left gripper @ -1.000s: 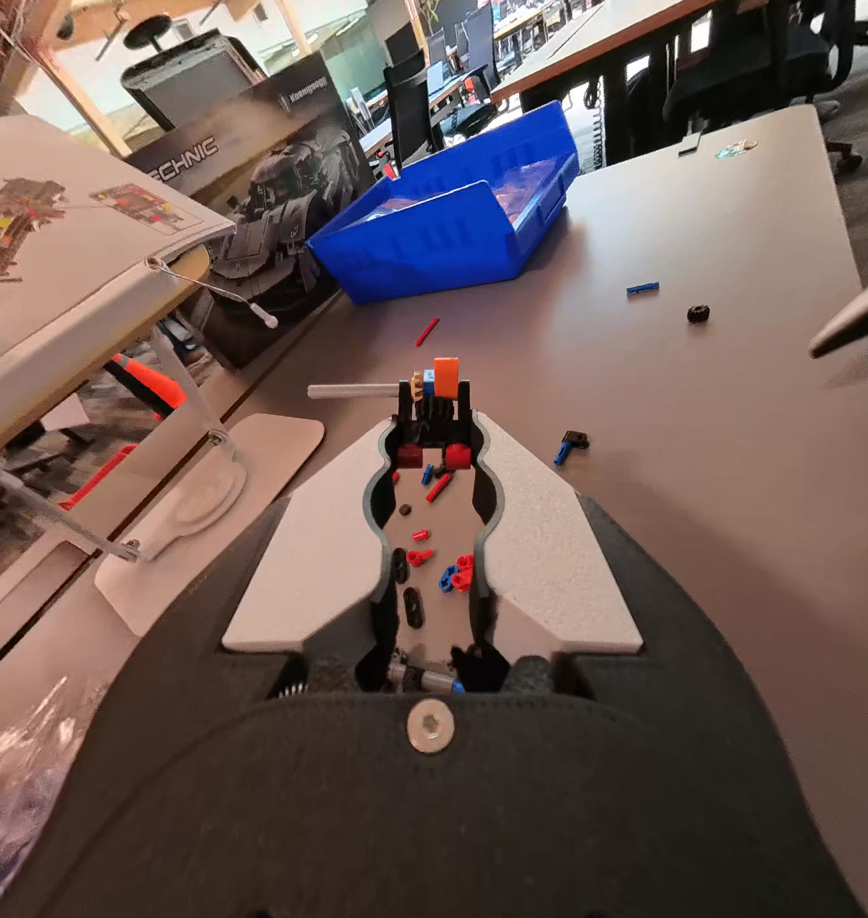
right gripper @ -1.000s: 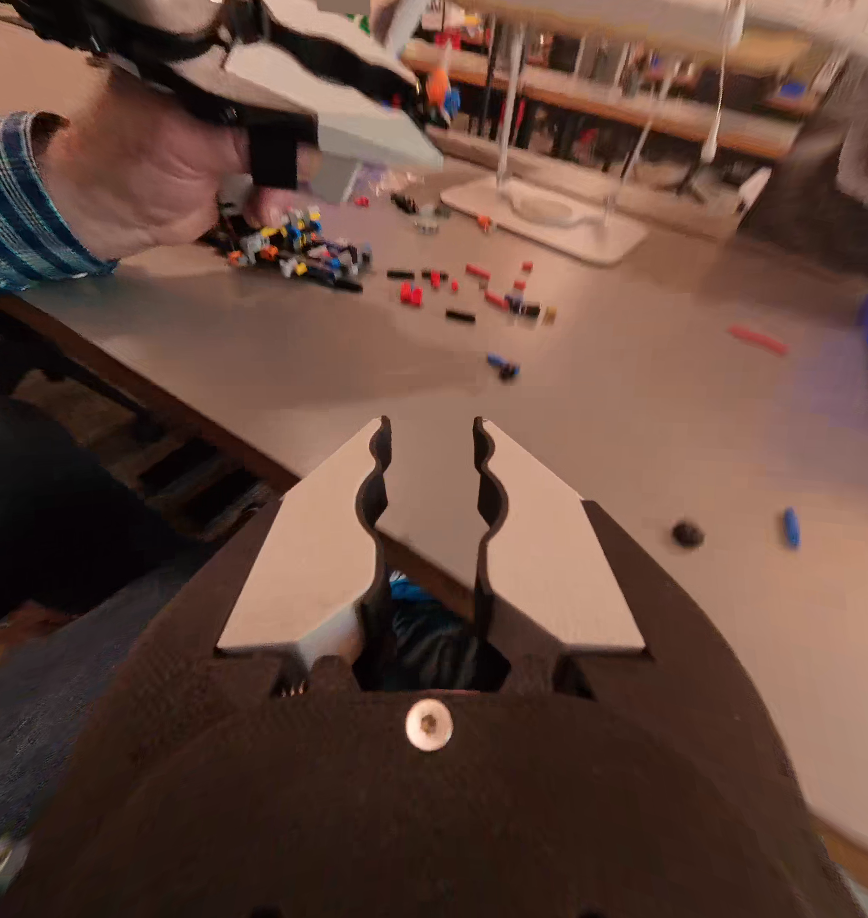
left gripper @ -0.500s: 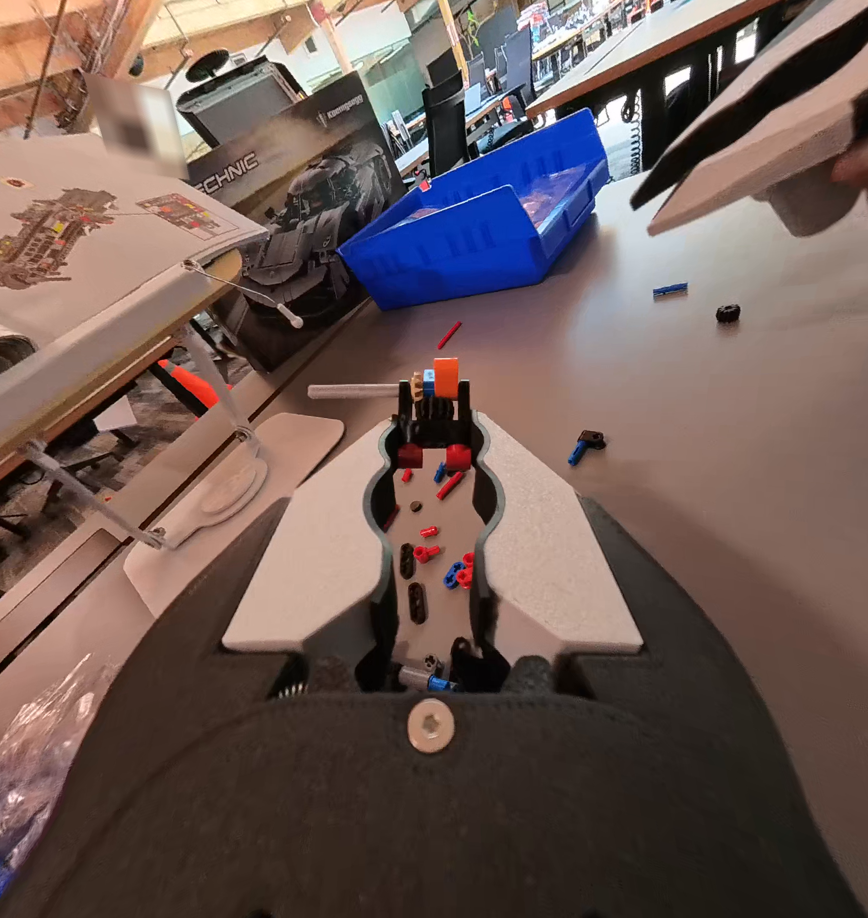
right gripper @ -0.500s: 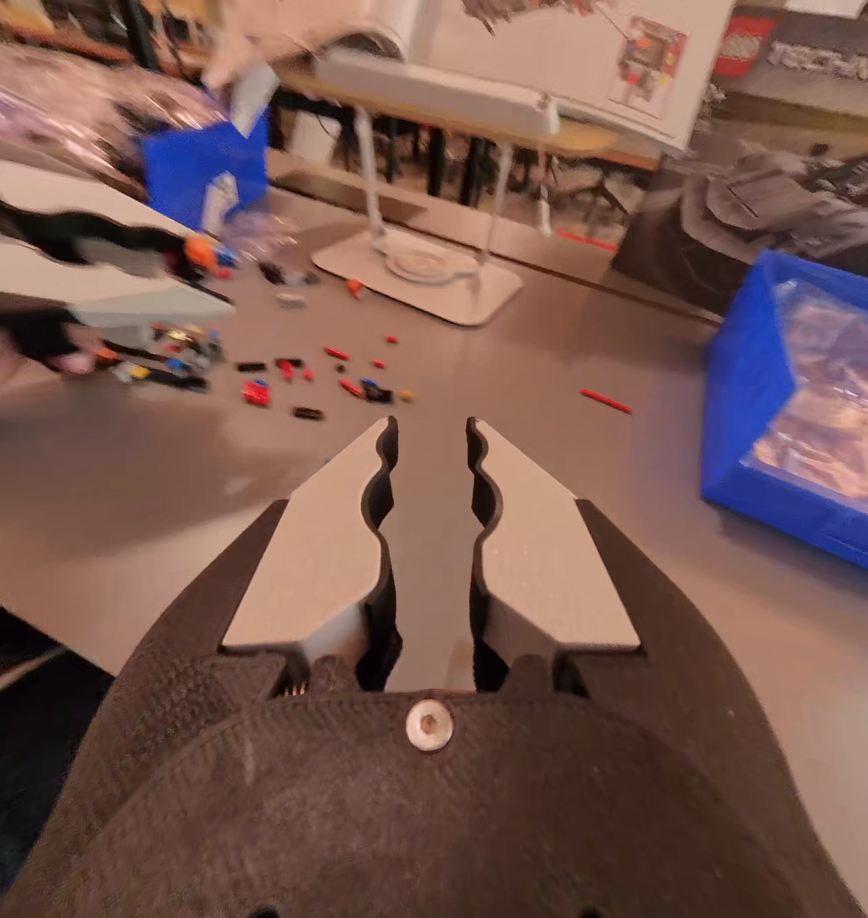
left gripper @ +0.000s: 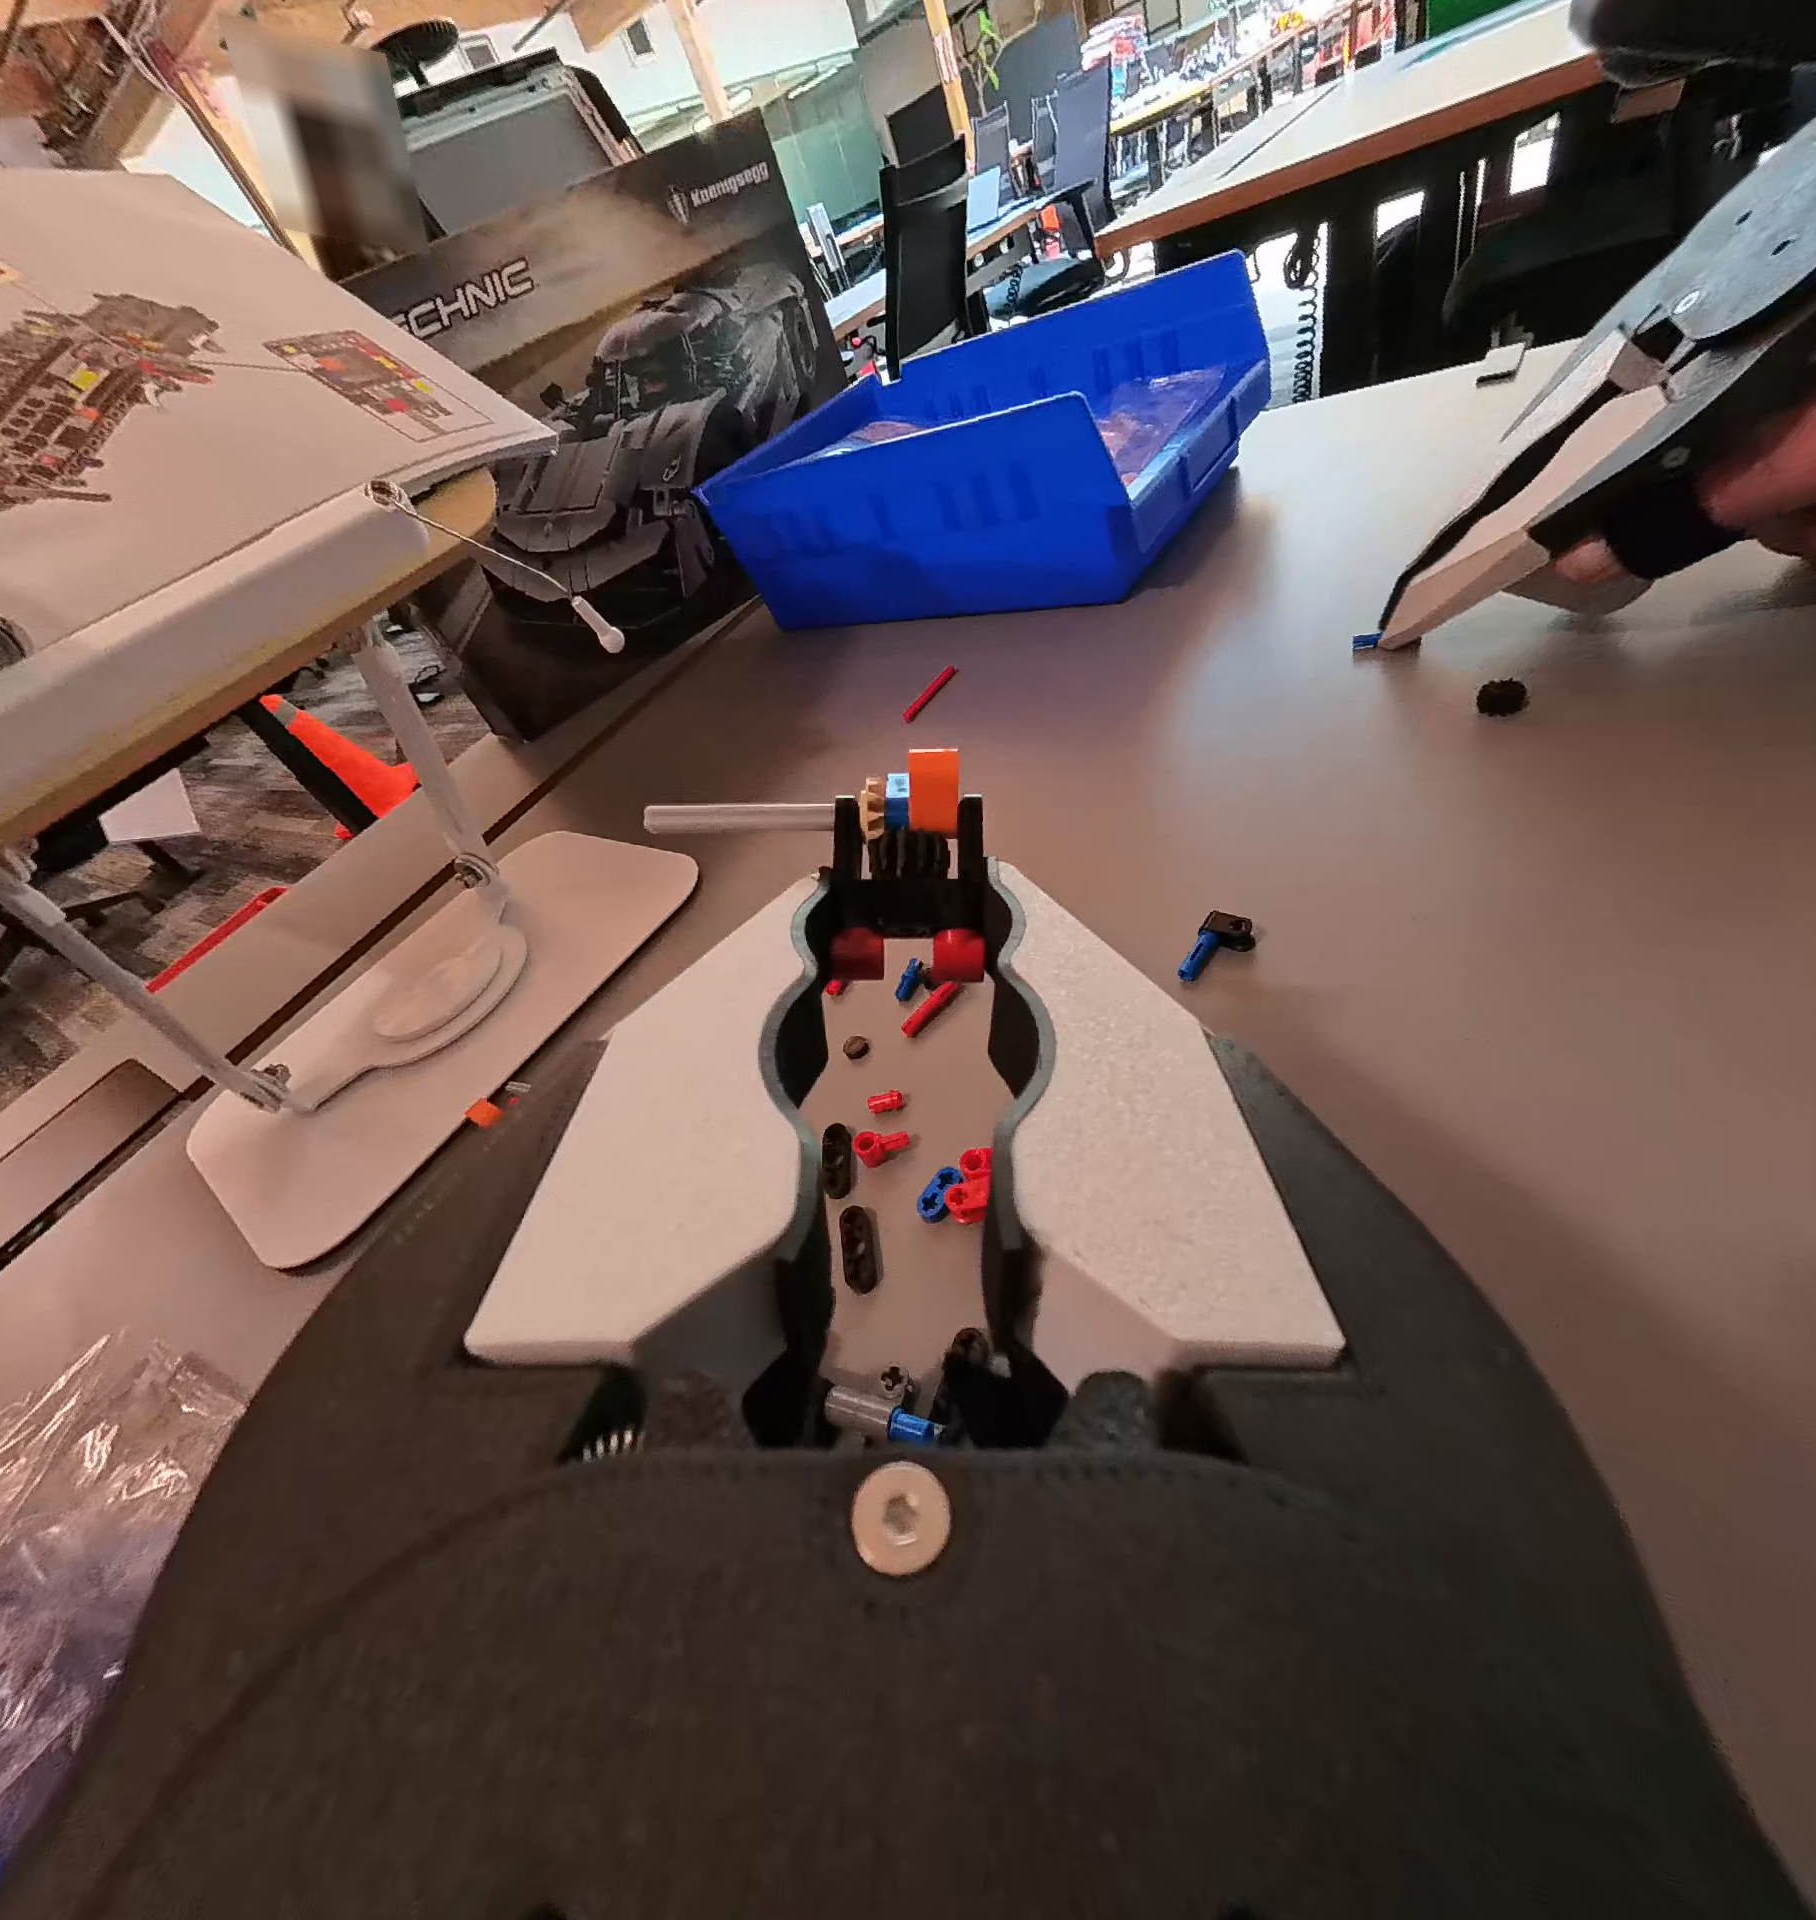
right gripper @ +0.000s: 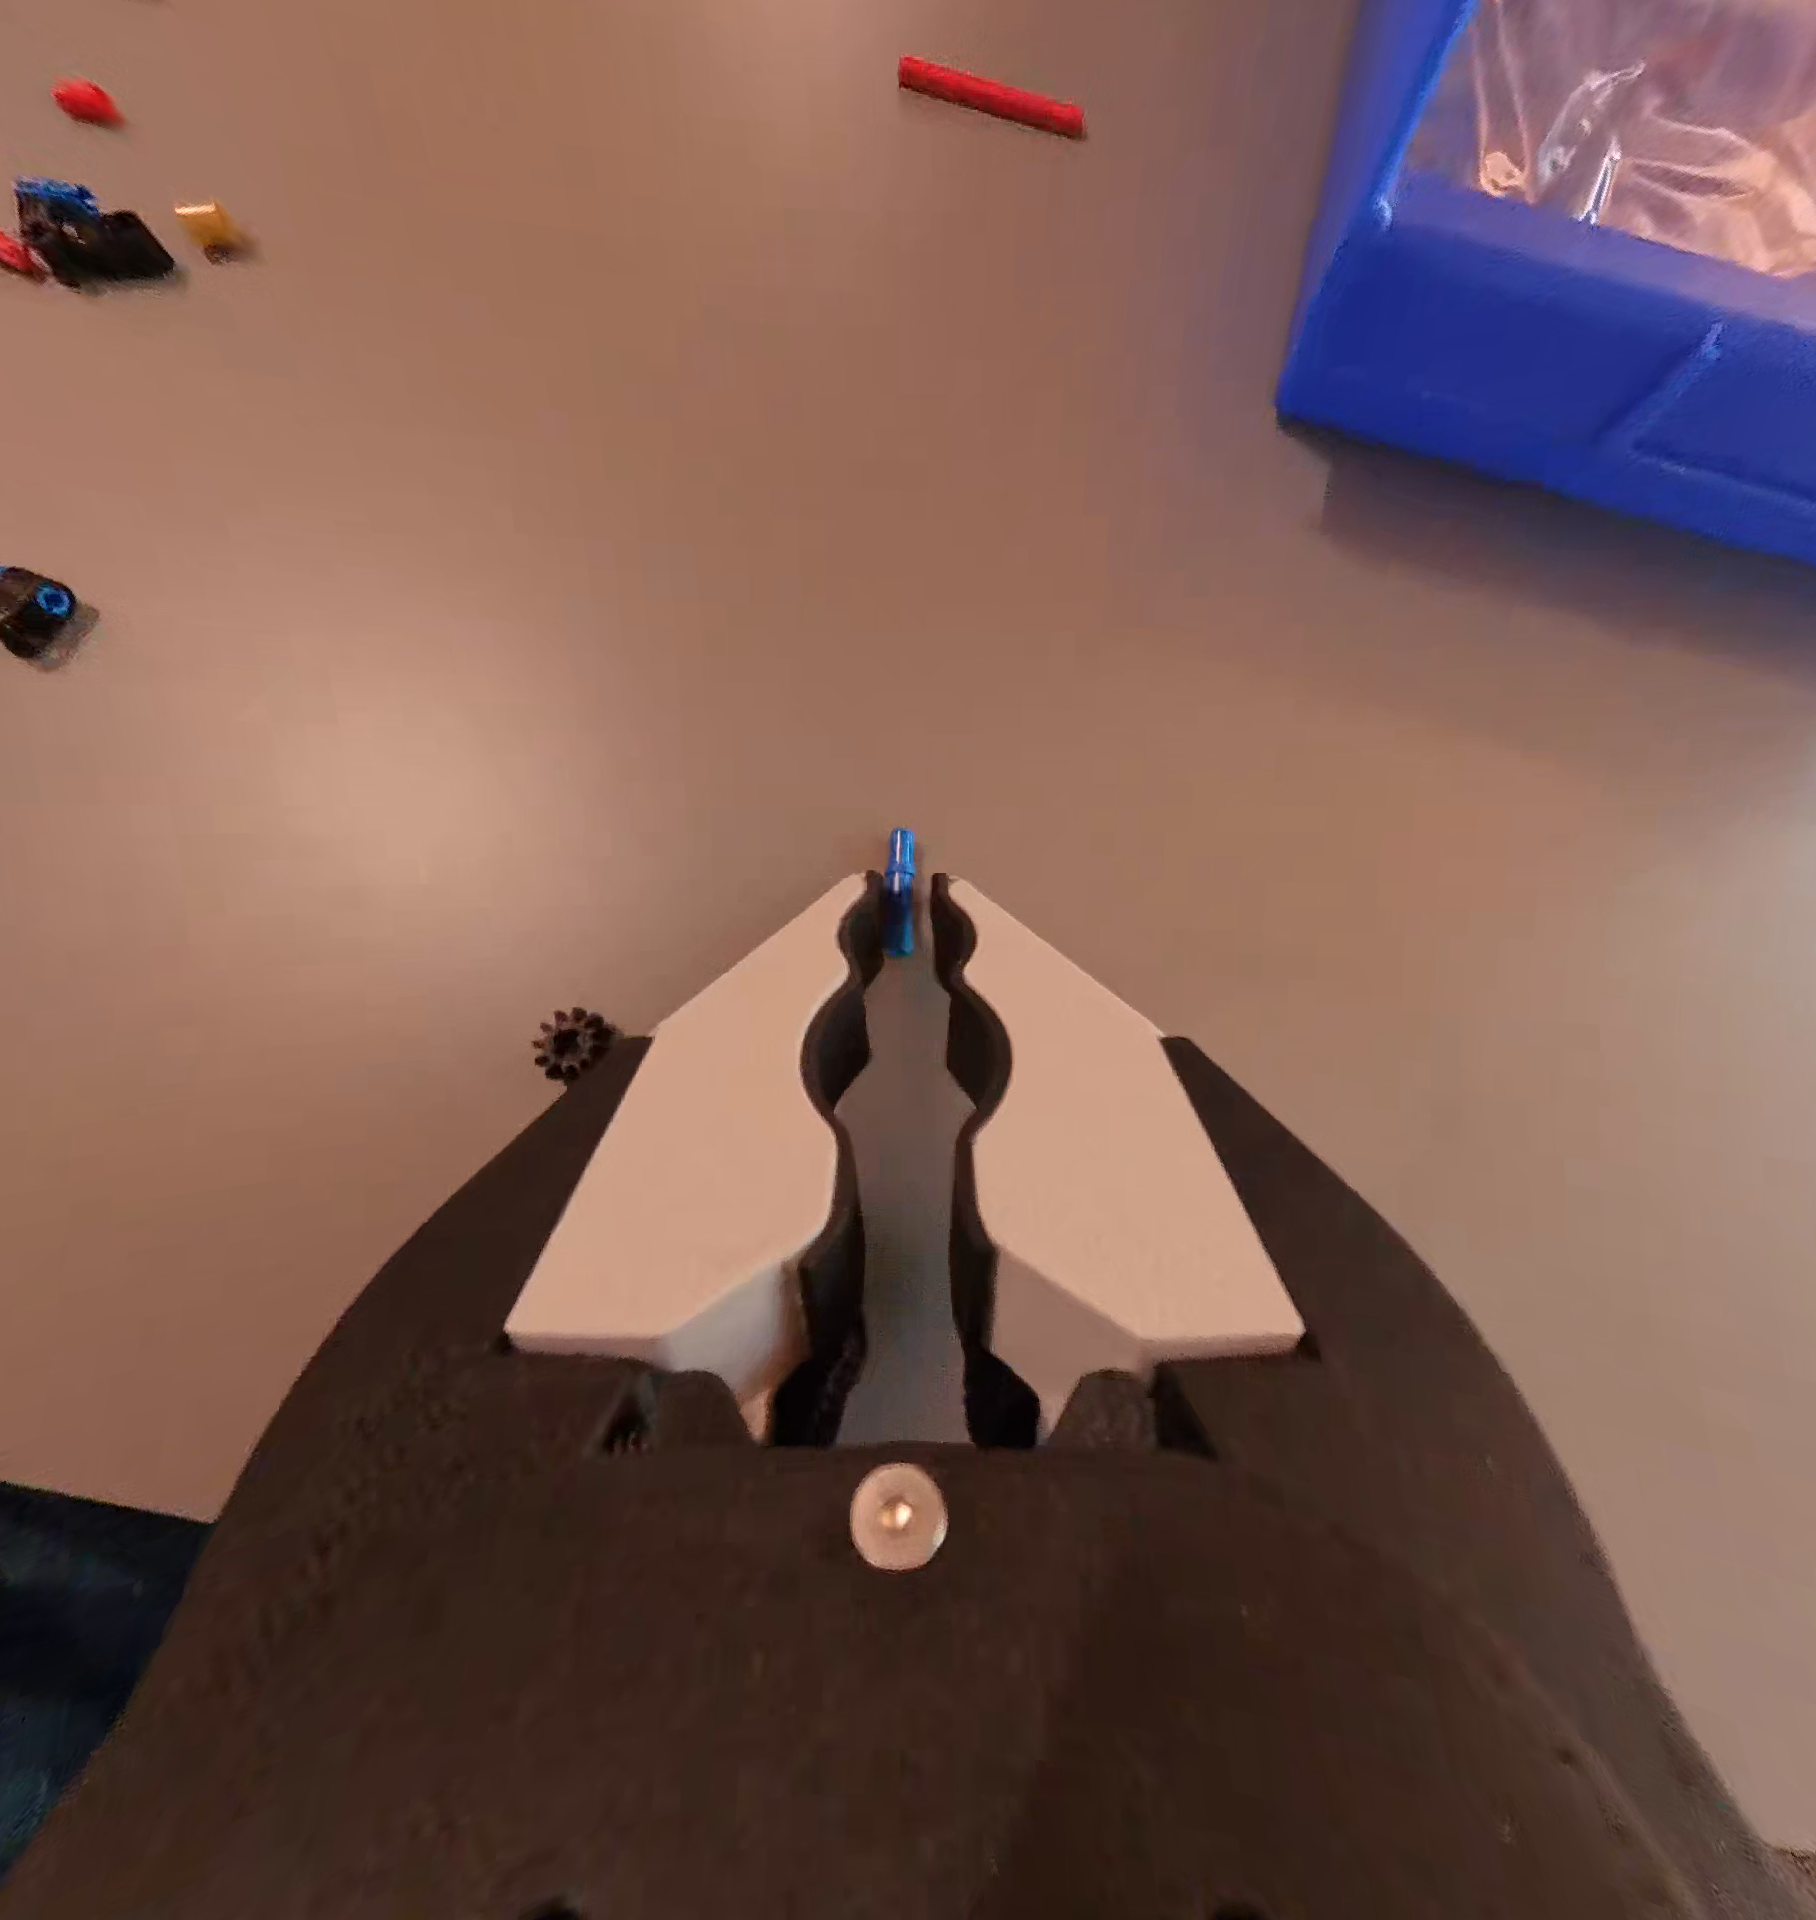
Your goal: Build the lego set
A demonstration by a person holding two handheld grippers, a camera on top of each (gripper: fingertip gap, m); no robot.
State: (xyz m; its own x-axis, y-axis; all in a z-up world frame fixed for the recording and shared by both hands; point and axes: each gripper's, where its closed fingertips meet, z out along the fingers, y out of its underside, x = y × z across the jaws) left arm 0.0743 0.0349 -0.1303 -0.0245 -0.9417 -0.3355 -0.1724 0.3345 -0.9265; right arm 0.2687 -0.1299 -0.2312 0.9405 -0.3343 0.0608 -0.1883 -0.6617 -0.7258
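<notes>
Blue plastic is what the right gripper (right gripper: 899, 881) has gone for: a small blue pin (right gripper: 899, 891) lies on the grey table (right gripper: 675, 520) between its fingertips, pointing away from the camera. The jaws are narrowed around the pin but a sliver of table shows on each side, so I judge them not yet clamped (though it is too close to call with certainty). The step in hand looks like fetching this pin for the build. The next move calls for closing squarely on so thin a part, which could easily roll or tip, then lifting it towards the other hand.

Over on the left, the left gripper (left gripper: 909, 883) is shut on a small lego assembly (left gripper: 909, 831): a black frame with an orange block, a blue piece, a tan gear and a grey axle sticking out to the left, held above the table. Loose red, blue and black pieces (left gripper: 909, 1164) lie beneath it.

A black gear (right gripper: 573, 1042) sits just left of the right gripper, partly behind its body. The blue bin (right gripper: 1569, 343) at far right is cut off, its bagged contents unreadable. From the left wrist view, only the pin's end shows past the right gripper's tip.
</notes>
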